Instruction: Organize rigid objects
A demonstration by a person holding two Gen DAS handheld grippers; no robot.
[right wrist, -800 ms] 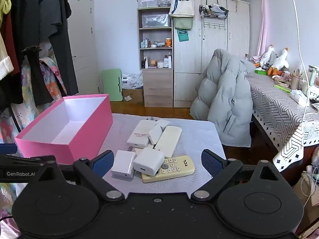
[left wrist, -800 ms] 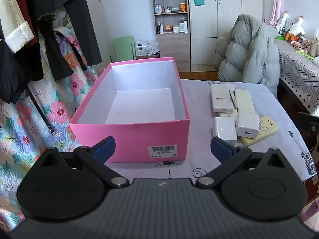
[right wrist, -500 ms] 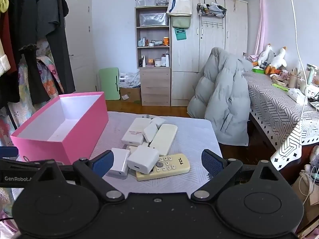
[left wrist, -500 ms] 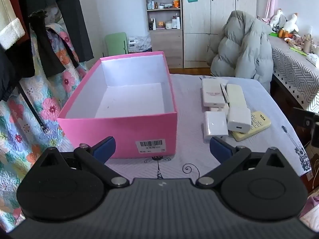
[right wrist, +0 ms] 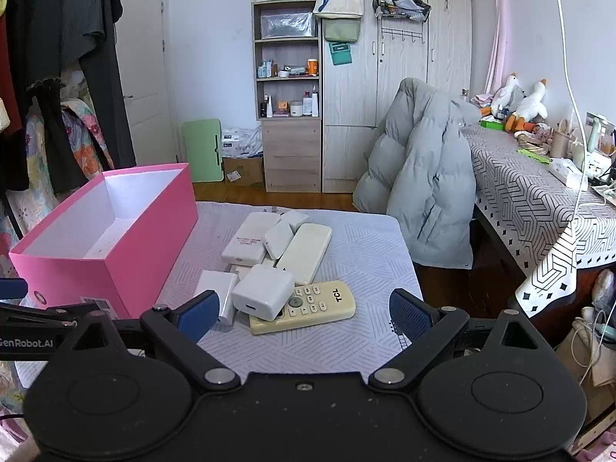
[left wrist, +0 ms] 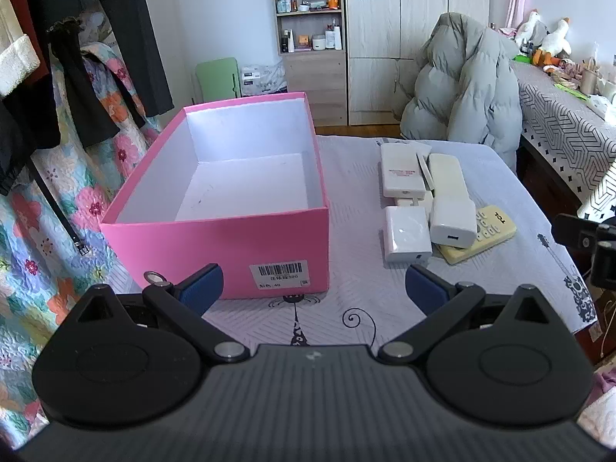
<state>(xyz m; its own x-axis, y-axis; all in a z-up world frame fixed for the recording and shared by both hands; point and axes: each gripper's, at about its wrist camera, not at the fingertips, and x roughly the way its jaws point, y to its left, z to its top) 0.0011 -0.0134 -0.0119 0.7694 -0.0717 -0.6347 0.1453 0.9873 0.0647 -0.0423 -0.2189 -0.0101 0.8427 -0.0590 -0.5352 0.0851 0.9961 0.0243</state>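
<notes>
Right now both of my grippers hang above the near edge of the worktop [left wrist: 346,177], and nothing sits between their fingers. My left gripper [left wrist: 313,283] has its fingers spread wide, with the pink box [left wrist: 215,238] just beyond them at about 11 o'clock; the box stands open, white inside and bare. My right gripper [right wrist: 304,310] also has its fingers wide apart, and the cluster of white things lies straight ahead at 12 o'clock. Nearest is the cream remote [right wrist: 312,310], with a white charger block [right wrist: 261,294] resting on its left end. A second charger block [right wrist: 215,288] lies just beside that at 10 o'clock. Behind them a cream power bank [right wrist: 306,252], a flat white power bank [right wrist: 250,242] and two small white adapters huddle together, touching. From the right view the box sits at 10 o'clock, apart from the cluster.
</notes>
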